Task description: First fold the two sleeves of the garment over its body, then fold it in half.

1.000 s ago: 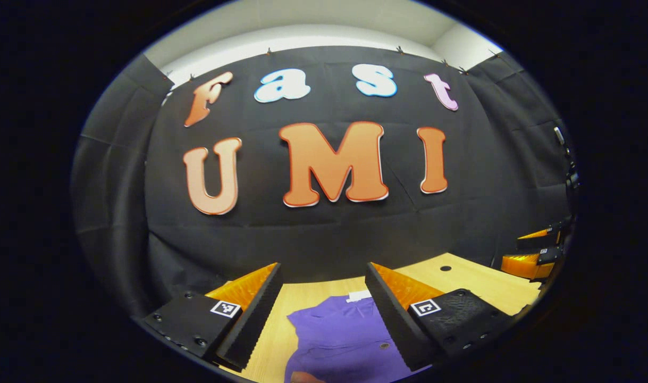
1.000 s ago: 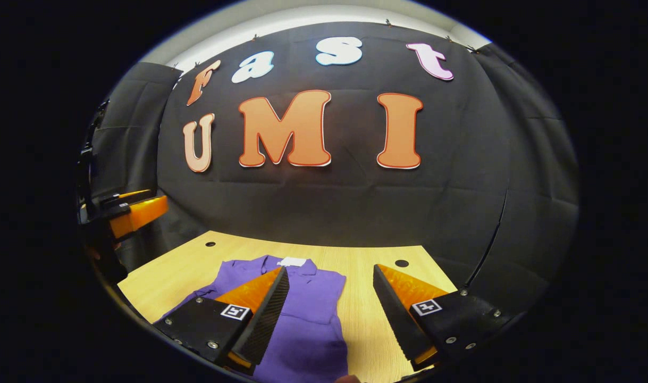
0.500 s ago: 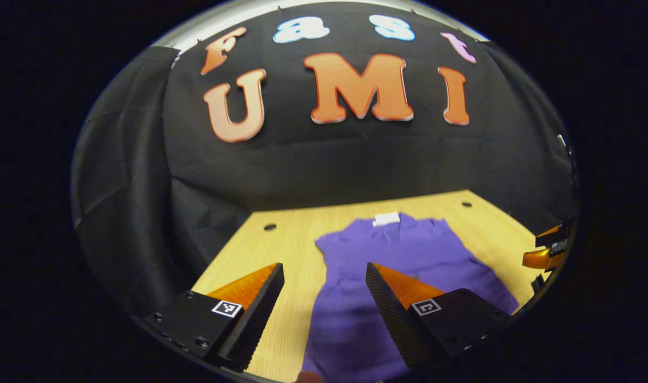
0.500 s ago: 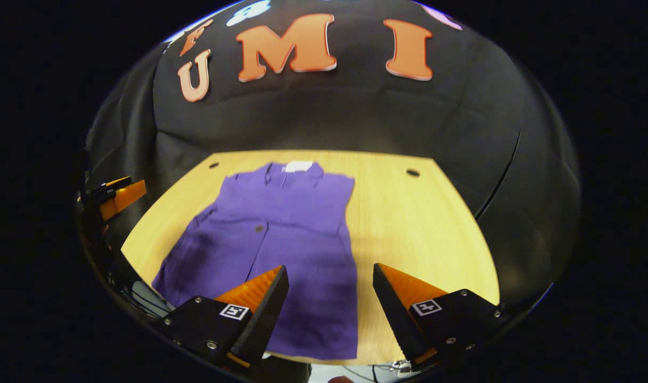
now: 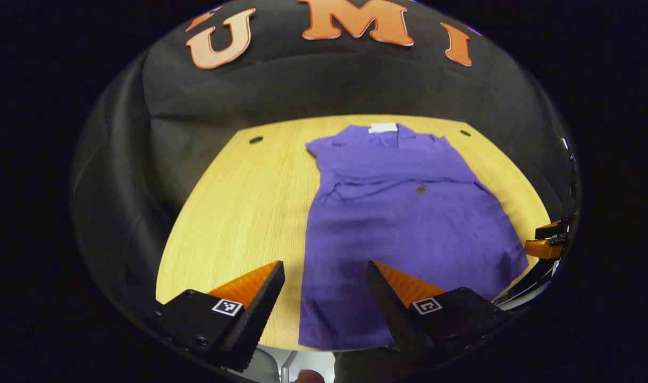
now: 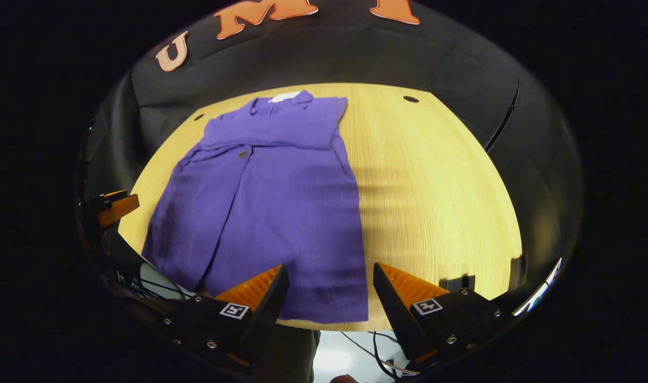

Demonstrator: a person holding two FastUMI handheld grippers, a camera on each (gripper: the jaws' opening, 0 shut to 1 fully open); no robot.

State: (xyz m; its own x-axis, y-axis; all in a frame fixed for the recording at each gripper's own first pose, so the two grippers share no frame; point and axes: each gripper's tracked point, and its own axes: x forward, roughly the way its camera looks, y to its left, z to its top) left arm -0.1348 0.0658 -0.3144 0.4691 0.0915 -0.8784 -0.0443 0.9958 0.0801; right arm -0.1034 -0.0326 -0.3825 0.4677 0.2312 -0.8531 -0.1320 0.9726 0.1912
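A purple shirt [image 5: 403, 213] lies flat on the wooden table [image 5: 238, 202], collar with a white tag [image 5: 383, 127] at the far end, hem at the near edge. Both sleeves lie folded across its chest. My left gripper [image 5: 324, 276] hangs open above the hem's left corner, nothing between its fingers. In the right gripper view the shirt [image 6: 281, 197] spreads left of centre, and my right gripper [image 6: 329, 282] hangs open above the hem's right corner [image 6: 355, 314]. The other gripper [image 6: 116, 205] shows at the left edge there, and the right gripper [image 5: 547, 242] at the right edge of the left gripper view.
The table [image 6: 435, 186] has small round holes near its far corners [image 6: 410, 99], [image 5: 255, 140]. Black cloth walls close the booth on three sides. Cables [image 6: 366, 351] hang below the table's near edge. Bare wood lies on either side of the shirt.
Both cameras have tilted down and pulled back toward the table's near edge. The whole shirt and its hem have come into view. Both grippers stayed open.
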